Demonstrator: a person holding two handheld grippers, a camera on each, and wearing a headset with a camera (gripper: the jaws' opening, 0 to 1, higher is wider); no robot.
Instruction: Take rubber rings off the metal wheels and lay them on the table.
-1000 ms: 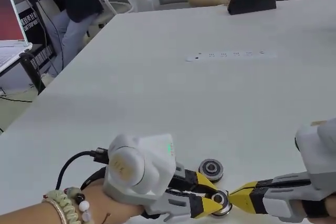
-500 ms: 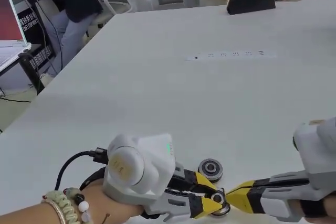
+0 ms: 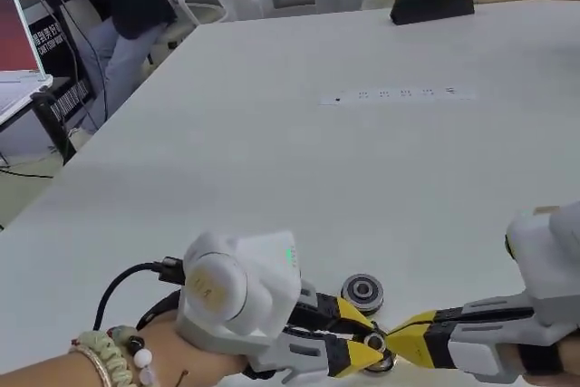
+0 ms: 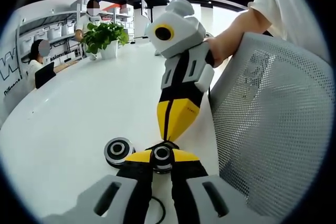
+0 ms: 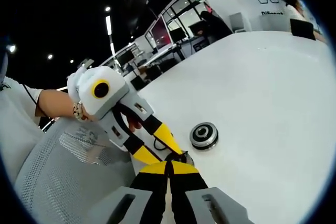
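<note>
Looking down, a metal wheel (image 4: 161,156) is seen clamped in the left gripper (image 3: 370,348) just above the white table (image 3: 272,151). The right gripper (image 3: 391,343) is pinched closed at its rim (rubber ring caught? can't be told). A second wheel (image 3: 363,292) is parked just beside.

The left gripper (image 3: 371,340) and the right gripper (image 3: 395,340) each have a rounded white plastic housing, black jaw arms and yellow wedge-shaped tips. The left housing carries a small green light (image 3: 291,257) and a thin black cable (image 3: 127,278). The left wrist wears a pale green and white beaded bracelet (image 3: 113,351). The person wears a short white sleeve (image 4: 283,3).
</note>
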